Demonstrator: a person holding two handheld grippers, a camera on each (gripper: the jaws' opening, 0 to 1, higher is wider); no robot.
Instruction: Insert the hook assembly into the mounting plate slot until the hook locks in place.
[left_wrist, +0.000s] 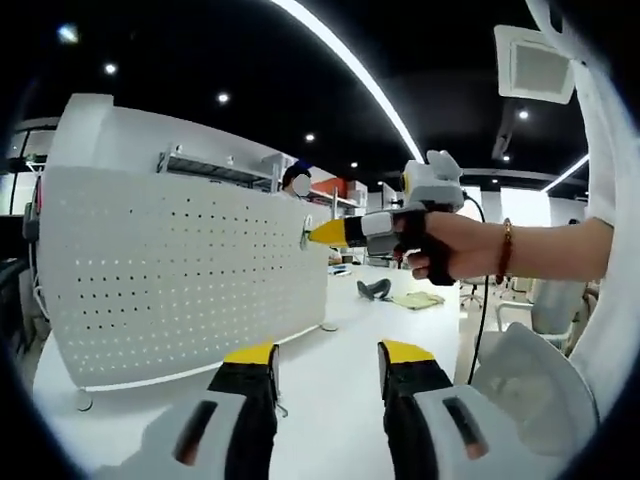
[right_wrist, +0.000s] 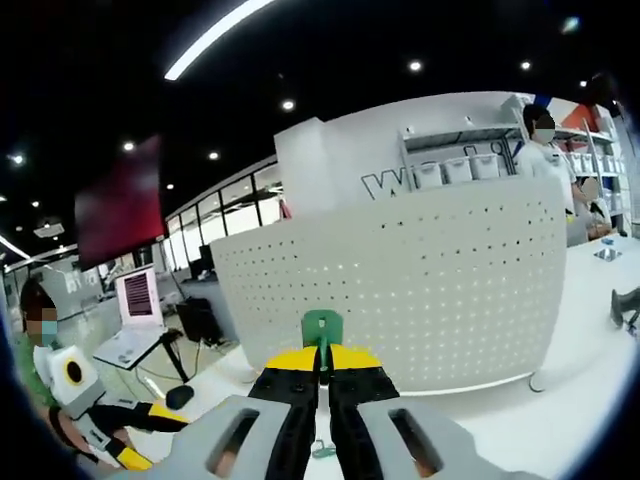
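Now, in the left gripper view, we see the white perforated mounting plate (left_wrist: 180, 270) standing upright across the left and centre of the frame, resting on the white counter (left_wrist: 330, 370). At the bottom centre the left tool (left_wrist: 328, 352) rises with its yellow-tipped jaws spread apart and nothing between them. Right of centre, about mid-height, the right tool (left_wrist: 318, 234) comes in from the right, carried by a person's hand (left_wrist: 450, 250) in a black fingerless glove with a beaded bracelet at the wrist. Its yellow tips are together and pointed at the plate's right edge; the hook there is too small for us to make out. Farther right, a white chair back (left_wrist: 520, 370) sits at the lower right of the frame.

In the right gripper view, at the lower left, we see a person seated low by a laptop on a stand (right_wrist: 130, 320). At the bottom centre the right tool (right_wrist: 322, 360) has its jaws pressed together, pinching the green hook assembly (right_wrist: 322, 330), whose flat tab stands upright just above the yellow tips. Behind it, from centre to right, the mounting plate (right_wrist: 430, 290) fills the middle of the frame; the hook overlaps its lower part, though we cannot tell whether they touch. At the upper right another person stands beyond the plate.
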